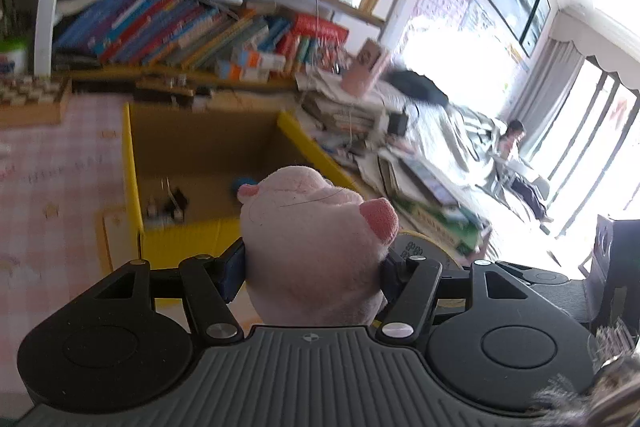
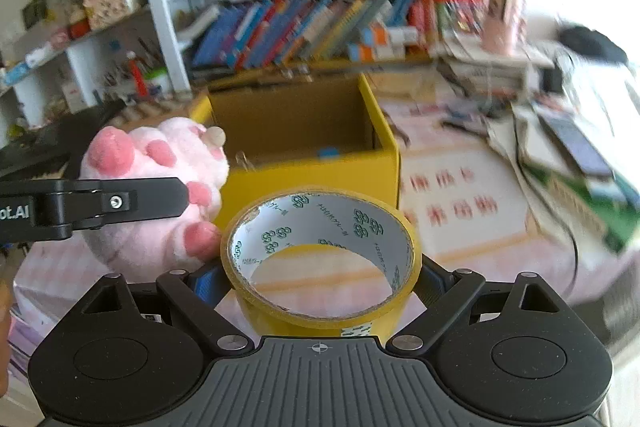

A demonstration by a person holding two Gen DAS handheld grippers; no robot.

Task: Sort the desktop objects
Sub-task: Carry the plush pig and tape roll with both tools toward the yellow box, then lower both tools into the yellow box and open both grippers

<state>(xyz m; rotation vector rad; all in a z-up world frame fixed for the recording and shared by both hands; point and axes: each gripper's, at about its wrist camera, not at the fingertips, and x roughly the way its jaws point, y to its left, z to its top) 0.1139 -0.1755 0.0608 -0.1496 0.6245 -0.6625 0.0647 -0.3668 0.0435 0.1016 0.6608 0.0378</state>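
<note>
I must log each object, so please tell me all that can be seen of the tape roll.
The tape roll is a wide ring of yellow tape on a white inner core printed with green logos. It is held off the table, its opening tilted up toward the camera, clamped between the fingers of the right gripper, just before the yellow box.

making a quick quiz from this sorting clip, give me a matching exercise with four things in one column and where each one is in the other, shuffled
Things:
1. pink plush pig toy
2. roll of yellow tape
3. yellow cardboard box
4. small blue object

Places:
A. open on the pink checked tablecloth, ahead of both grippers
B. held between the fingers of the right gripper
C. lying on the floor of the box
D. held between the fingers of the left gripper

Pairs: 1-D, 2-B, 3-A, 4-C
</note>
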